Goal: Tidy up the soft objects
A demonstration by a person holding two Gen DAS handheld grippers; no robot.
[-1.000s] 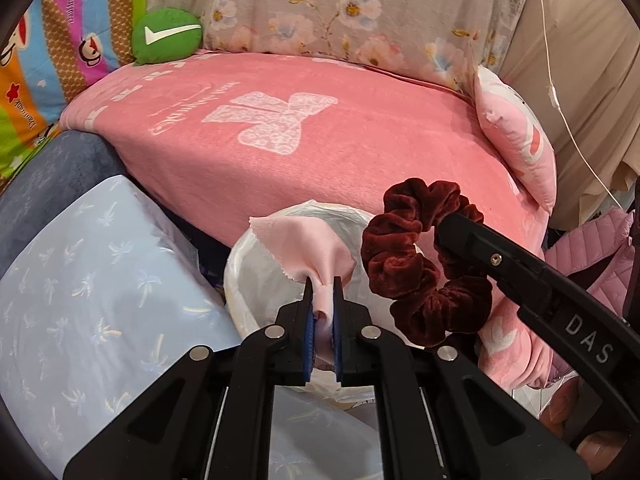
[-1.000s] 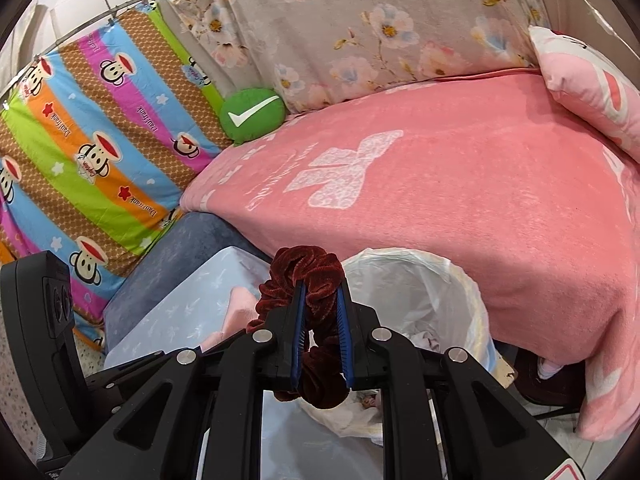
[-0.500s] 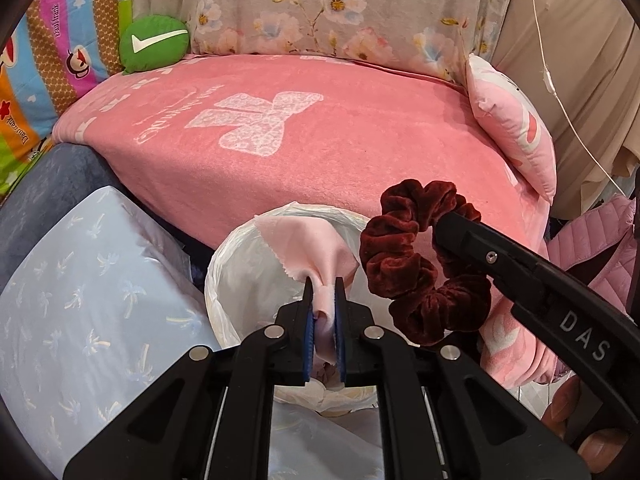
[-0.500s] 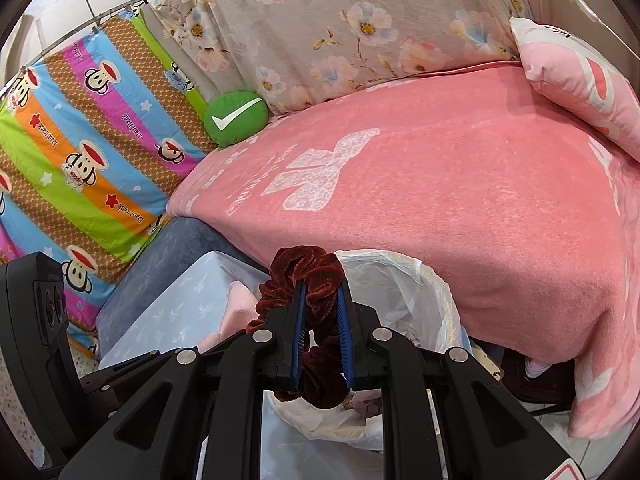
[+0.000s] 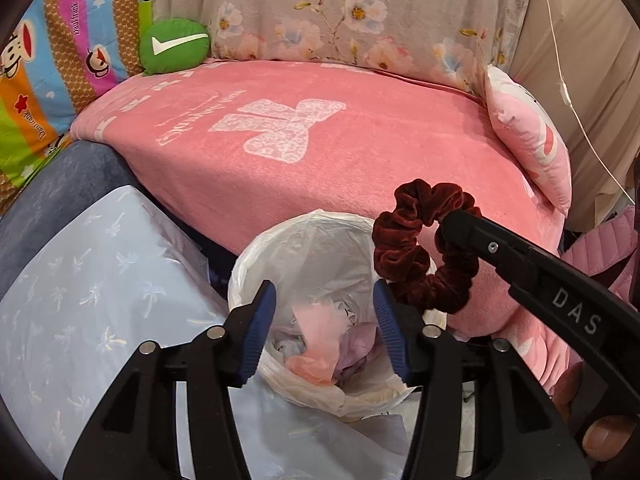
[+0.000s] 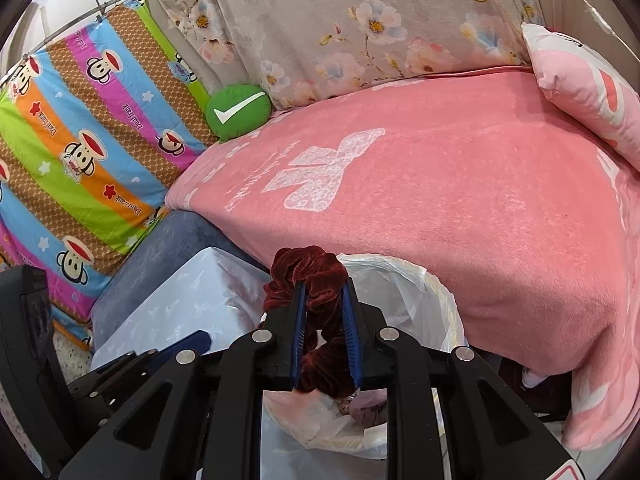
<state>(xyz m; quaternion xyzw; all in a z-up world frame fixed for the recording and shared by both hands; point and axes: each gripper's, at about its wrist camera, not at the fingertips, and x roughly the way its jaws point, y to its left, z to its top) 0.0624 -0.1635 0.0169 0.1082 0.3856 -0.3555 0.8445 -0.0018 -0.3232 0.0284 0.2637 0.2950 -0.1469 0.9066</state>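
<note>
So everything here sits around the bin (image 5: 256, 264), a small round one lined with a white plastic bag, parked right against the front edge of the pink blanket (image 5: 360, 152). The left gripper (image 5: 324, 328) is hanging just over the bin's mouth and its jaws have just been opening: the blue pads are now spread well apart with nothing between them. The pink cloth (image 5: 316, 344) is down inside the bin, lying on top of a jumble of other soft scraps, a bit blurry in the left wrist view. The right gripper (image 6: 326, 334) is over the bin too, on its right side seen from the left camera, and it's pinching the dark red velvet scrunchie (image 6: 308, 276). Its jaws have just been easing apart a little, but the pads are on the scrunchie's fabric on both sides, so the thing is held, dangling above the bin's rim with its loop sticking out past the fingertips. Left of the bin there's a light blue sheet (image 5: 80, 300) with a little palm print. Way behind the bin, at the far edge of the blanket, sits a green cushion (image 5: 176, 46) with a white tick on it, and off to the far right a pink pillow (image 5: 532, 140).
</note>
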